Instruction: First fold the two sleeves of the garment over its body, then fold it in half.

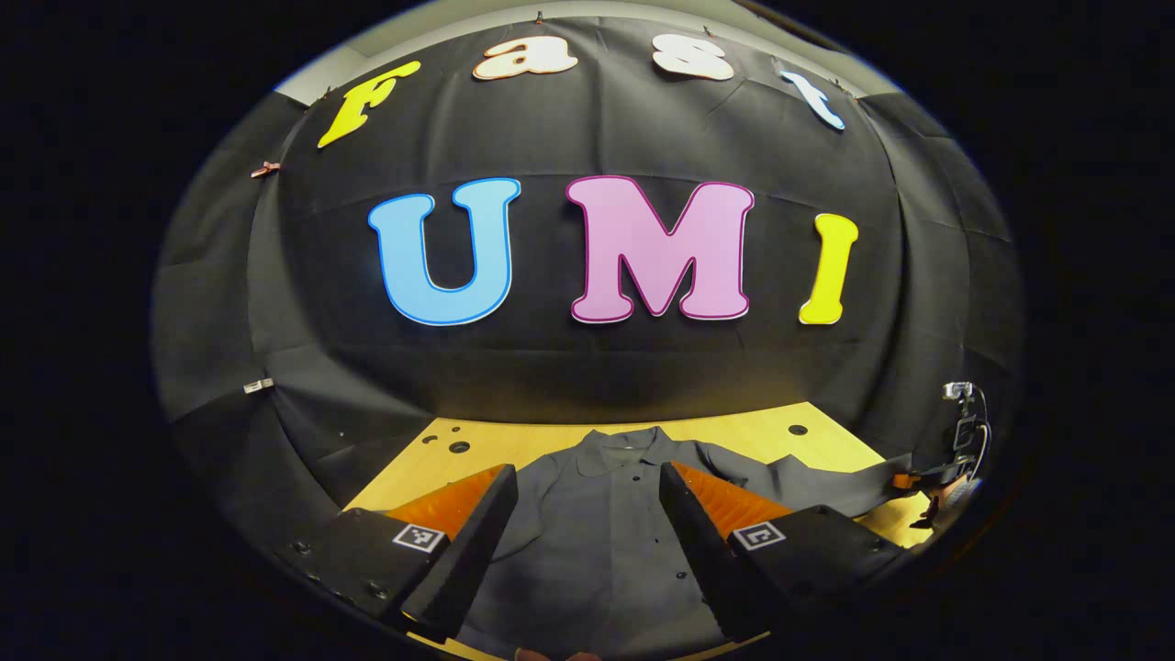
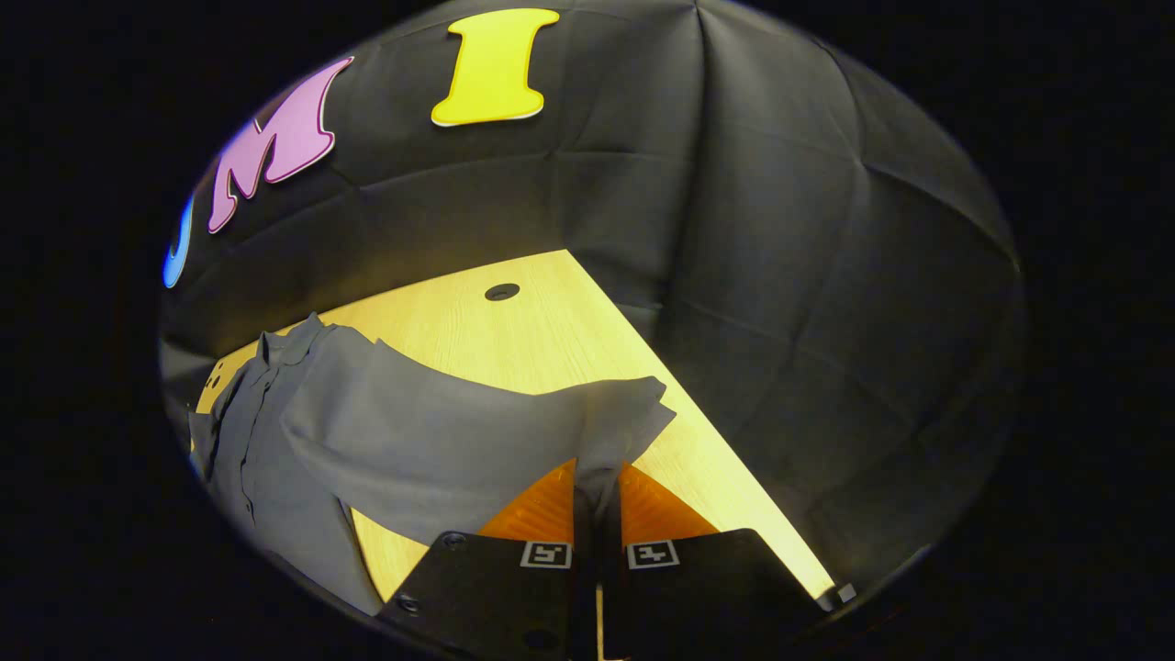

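Observation:
A grey buttoned shirt lies flat on the wooden table, collar toward the back wall. My left gripper hangs open just above the shirt's body, its fingers on either side of the button line, nothing between them. In the right gripper view the shirt's body is at the left and one long sleeve stretches across to my right gripper, which is shut on the sleeve's cuff end and holds it lifted off the table. From the left gripper view that sleeve runs off to the right, toward the other gripper.
The table has round holes near its back edge and ends at the black cloth wall on the right. A small camera mount stands at the far right of the left gripper view.

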`<move>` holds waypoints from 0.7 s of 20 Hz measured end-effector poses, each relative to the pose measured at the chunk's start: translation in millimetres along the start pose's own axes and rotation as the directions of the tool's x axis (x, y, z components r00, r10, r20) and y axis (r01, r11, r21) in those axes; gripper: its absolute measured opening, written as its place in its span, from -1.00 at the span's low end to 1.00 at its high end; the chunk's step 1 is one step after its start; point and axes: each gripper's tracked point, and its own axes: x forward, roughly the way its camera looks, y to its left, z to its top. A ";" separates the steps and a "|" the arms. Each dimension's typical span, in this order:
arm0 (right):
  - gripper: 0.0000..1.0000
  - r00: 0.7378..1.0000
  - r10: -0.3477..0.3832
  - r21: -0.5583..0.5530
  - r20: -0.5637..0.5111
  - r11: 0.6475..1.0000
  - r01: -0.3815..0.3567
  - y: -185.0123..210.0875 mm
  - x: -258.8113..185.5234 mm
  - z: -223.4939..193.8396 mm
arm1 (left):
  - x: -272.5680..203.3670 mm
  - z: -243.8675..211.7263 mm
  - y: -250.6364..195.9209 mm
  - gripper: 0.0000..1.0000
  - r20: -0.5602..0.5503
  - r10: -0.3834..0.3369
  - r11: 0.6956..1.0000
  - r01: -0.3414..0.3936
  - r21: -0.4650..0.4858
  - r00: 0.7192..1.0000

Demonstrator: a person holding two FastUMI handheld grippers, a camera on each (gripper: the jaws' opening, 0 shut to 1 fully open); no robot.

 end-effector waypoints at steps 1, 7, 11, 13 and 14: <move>-0.85 1.000 -0.006 -0.002 0.009 1.000 0.006 1.0 -10.7 1.5 | -1.1 -1.8 5.8 0.96 0.001 -0.008 1.000 0.008 -0.004 1.000; -0.85 0.996 -0.019 -0.023 0.088 0.999 0.022 21.0 -89.6 14.0 | -13.8 -0.1 44.5 0.96 0.024 -0.048 0.998 0.049 -0.032 0.999; -0.86 0.986 0.013 -0.035 0.164 0.999 -0.007 62.8 -134.8 35.8 | -25.5 1.3 73.8 0.96 0.053 -0.059 0.998 0.061 -0.029 0.997; -0.86 0.980 0.045 -0.047 0.196 0.998 -0.036 91.7 -150.9 47.4 | -33.4 1.1 88.1 0.96 0.066 -0.062 0.998 0.064 -0.024 0.996; -0.86 0.975 0.060 -0.054 0.212 0.997 -0.050 105.2 -158.3 52.8 | -37.0 1.0 95.6 0.96 0.071 -0.063 0.998 0.065 -0.025 0.996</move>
